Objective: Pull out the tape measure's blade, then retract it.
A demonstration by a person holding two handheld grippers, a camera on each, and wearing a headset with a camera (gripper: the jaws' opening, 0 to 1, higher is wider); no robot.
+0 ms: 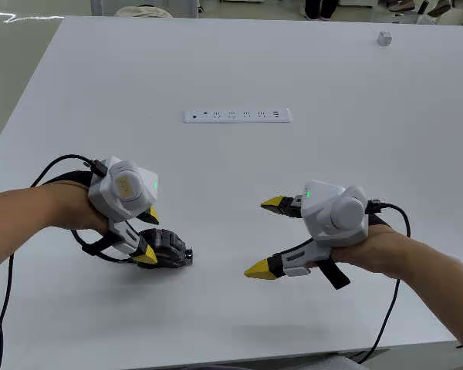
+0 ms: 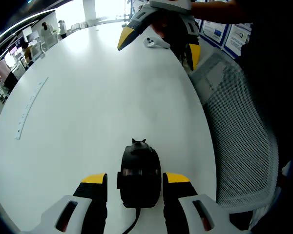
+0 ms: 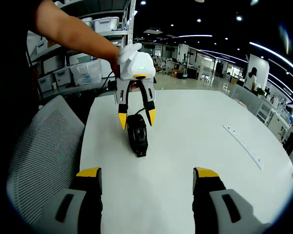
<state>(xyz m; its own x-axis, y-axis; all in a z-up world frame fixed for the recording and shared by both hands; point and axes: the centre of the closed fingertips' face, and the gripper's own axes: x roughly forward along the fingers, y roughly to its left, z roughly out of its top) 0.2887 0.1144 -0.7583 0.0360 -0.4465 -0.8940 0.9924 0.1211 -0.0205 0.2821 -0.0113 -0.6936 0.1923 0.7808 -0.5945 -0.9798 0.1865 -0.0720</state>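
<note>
Head view, lower left of frame: the left gripper [image 1: 147, 236] is being held low over the white counter [image 1: 239, 69], a black cable [image 1: 6, 293] trailing off below the wrist. The tape measure [image 1: 170, 248], a black case, is lying on the counter at the yellow tip of the lower finger.

Left gripper view, bottom centre: the tape measure [image 2: 140, 173] is sitting between the two fingers [image 2: 94, 181], which are straddling it, partly open. A thin strip of counter is showing between the case and the finger on the left of the frame. The finger on the right of the frame is lying just beside the case; contact there cannot be told.

Right gripper view, upper centre: the left gripper is pointing down with the case between and just below its yellow tips.

Head view, lower right of frame: the right gripper [image 1: 266, 236] is hovering with its fingers spread wide and holding nothing, well apart from the tape measure.

A white power strip [image 1: 237, 116] is lying flat at mid-frame, far from both grippers. A small white object [image 1: 383, 38] is sitting near the upper right edge. A grey mesh chair [image 2: 239, 136] is standing beside the counter, right side of the left gripper view.
</note>
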